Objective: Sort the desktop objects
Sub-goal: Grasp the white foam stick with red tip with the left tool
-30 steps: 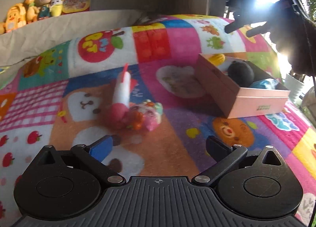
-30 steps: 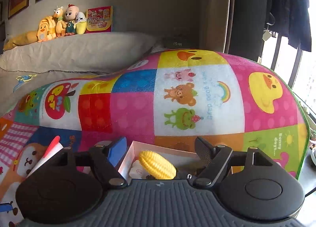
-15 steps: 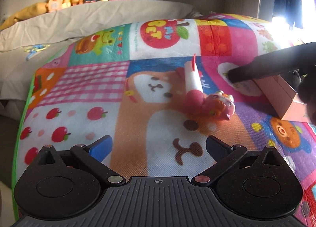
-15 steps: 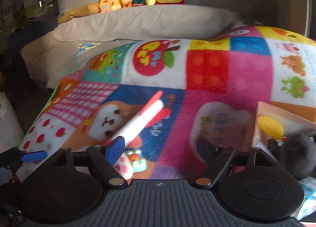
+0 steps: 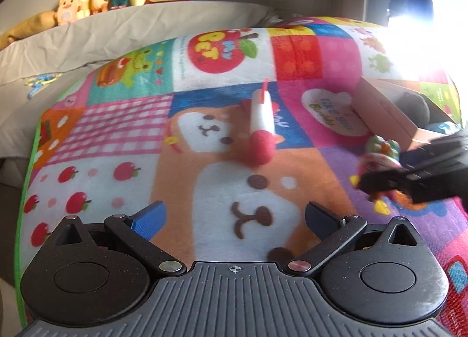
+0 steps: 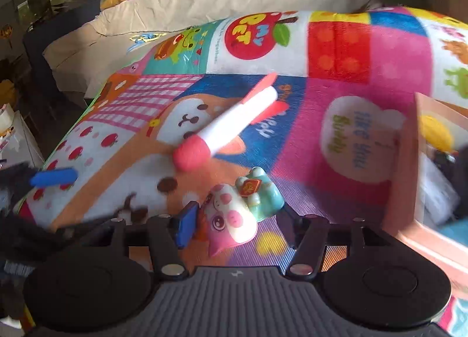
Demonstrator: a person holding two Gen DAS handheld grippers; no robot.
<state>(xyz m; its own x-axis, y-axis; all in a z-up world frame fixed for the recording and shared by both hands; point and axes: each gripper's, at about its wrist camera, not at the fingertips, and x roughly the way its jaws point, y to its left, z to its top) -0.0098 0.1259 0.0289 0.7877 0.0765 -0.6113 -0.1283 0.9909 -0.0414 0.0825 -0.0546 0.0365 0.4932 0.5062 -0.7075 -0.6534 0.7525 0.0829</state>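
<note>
The right gripper [image 6: 234,220] is closing around a pink-and-teal cat figurine [image 6: 238,211] that lies on the patchwork play mat [image 6: 365,79] between its jaws; whether the pads press it yet I cannot tell; the left gripper [image 5: 234,215] hangs spread wide over the mat, nothing between its jaws; beyond the figurine lies a white foam rocket [image 6: 231,126], its long axis slanting, red nose toward the grippers, fins away; a pink cardboard box [image 6: 409,161] sits to the right.

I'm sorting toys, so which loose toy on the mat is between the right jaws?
The pink cat figurine, between the closing right jaws; the foam rocket lies farther off.
</note>
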